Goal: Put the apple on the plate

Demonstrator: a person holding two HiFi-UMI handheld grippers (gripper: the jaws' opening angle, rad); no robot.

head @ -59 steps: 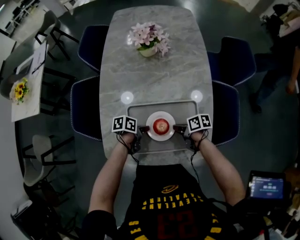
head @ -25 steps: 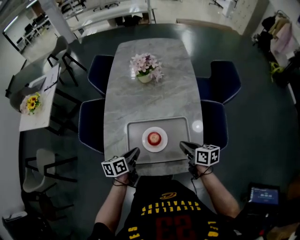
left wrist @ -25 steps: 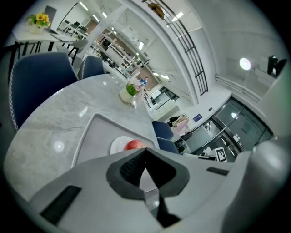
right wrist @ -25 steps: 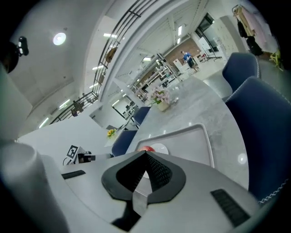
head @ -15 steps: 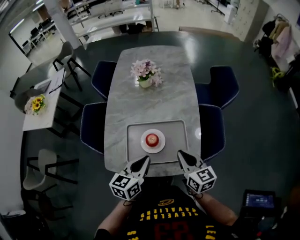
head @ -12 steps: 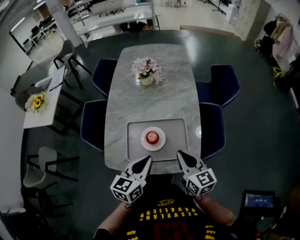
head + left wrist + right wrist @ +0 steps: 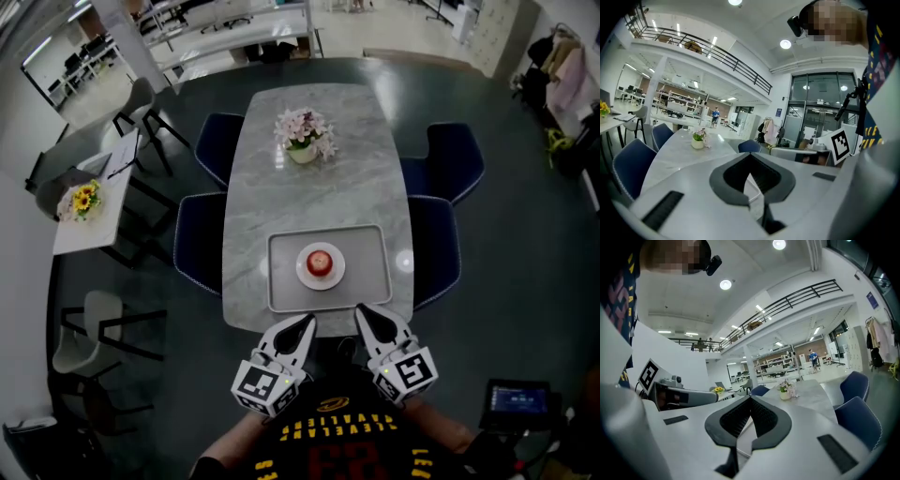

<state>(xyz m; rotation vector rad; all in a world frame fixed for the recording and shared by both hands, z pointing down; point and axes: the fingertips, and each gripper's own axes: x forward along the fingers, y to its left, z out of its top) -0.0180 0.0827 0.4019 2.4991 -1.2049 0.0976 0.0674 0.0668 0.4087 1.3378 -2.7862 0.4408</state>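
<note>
A red apple [image 7: 320,261] rests on a small white plate [image 7: 321,277] in the middle of a grey tray [image 7: 282,281], near the front end of the marble table [image 7: 319,183]. My left gripper [image 7: 304,324] is held off the table's front edge, in front of the person's chest. It is shut and holds nothing. The right gripper [image 7: 364,315] sits beside it, also shut and holding nothing. In the left gripper view, the left gripper [image 7: 750,161] has its jaws closed together. The right gripper [image 7: 750,401] looks the same in its own view. Both point almost level along the table.
A pot of pink flowers [image 7: 305,136] stands at the far end of the table. Dark blue chairs [image 7: 199,253] [image 7: 437,255] line both long sides. A small table with yellow flowers [image 7: 82,200] is at the left. A lit screen [image 7: 515,397] is at the lower right.
Both grippers have left the sides of the tray, drawn back toward the person, risen and rolled. The apple has stayed on the plate.
</note>
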